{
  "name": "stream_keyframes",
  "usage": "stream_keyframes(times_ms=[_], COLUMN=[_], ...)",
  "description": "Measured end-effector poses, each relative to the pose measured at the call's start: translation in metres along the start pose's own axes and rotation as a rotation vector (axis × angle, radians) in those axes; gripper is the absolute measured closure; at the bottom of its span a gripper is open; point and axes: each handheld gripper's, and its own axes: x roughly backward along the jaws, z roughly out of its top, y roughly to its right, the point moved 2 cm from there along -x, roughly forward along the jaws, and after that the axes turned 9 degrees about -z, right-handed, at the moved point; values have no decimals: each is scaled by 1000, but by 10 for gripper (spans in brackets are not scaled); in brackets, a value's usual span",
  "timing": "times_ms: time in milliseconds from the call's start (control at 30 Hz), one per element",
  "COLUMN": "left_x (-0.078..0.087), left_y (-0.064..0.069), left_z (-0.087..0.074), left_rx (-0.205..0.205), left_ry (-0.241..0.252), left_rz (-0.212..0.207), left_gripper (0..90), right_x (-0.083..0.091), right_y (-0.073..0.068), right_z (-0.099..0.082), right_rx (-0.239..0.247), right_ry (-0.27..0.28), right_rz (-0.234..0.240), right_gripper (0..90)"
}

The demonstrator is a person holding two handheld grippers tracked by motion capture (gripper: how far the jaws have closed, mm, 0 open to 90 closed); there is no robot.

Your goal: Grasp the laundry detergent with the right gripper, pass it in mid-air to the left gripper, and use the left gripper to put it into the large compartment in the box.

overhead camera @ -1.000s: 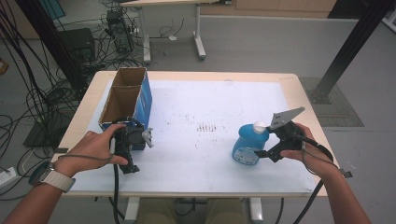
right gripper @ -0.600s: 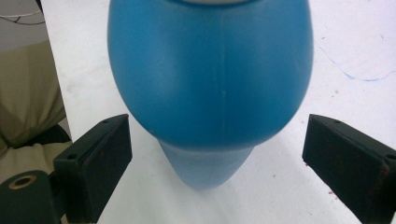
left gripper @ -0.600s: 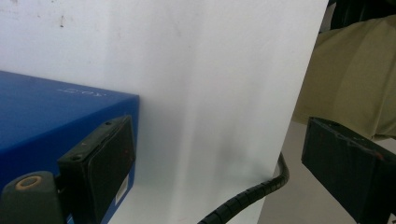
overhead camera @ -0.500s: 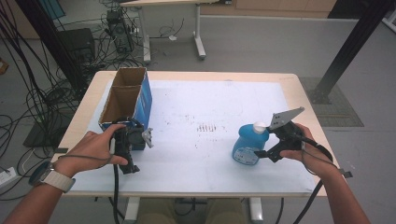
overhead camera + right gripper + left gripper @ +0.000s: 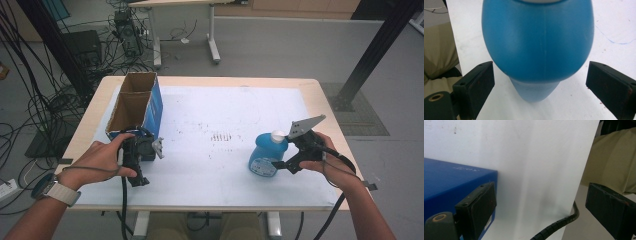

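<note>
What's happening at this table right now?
A person sits at a white-topped table with a gripper in each hand. The right gripper faces a blue bottle standing upright, its jaws open on either side and not touching it. The left gripper, jaws open, sits at the near corner of an open blue cardboard box.

One blue bottle (image 5: 267,155), one blue box (image 5: 135,105), two claws: left claw (image 5: 142,150), right claw (image 5: 287,152).

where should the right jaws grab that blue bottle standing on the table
Best across the wide rounded body of the blue bottle, coming level from the person's right side, where the right gripper already faces it with open jaws either side of the belly. The bottle stands upright and narrows toward its white cap, so a mid-body grip probably holds steadier than one at the neck.
</note>
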Motion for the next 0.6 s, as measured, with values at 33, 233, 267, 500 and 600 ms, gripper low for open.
stream_keyframes(times_ms=[33, 233, 267, 500, 600], left_x=[0, 0, 0, -1, -1], left_y=[0, 0, 0, 0, 0], left_z=[0, 0, 0, 0, 0], left_rx=[0, 1, 1, 5, 2], left_ry=[-1, 2, 1, 2, -3], left_rz=[1, -1, 0, -1, -4], left_gripper=[102, 103, 103, 103, 103], right_x=[0, -2, -2, -4, -4], right_y=[0, -1, -1, -1, -1], right_z=[0, 0, 0, -1, -1], right_rx=[0, -3, -4, -4, -6], right_ry=[1, 7, 6, 13, 19], right_rz=[0, 1, 3, 3, 2], right_gripper=[82, 82, 82, 82, 82])
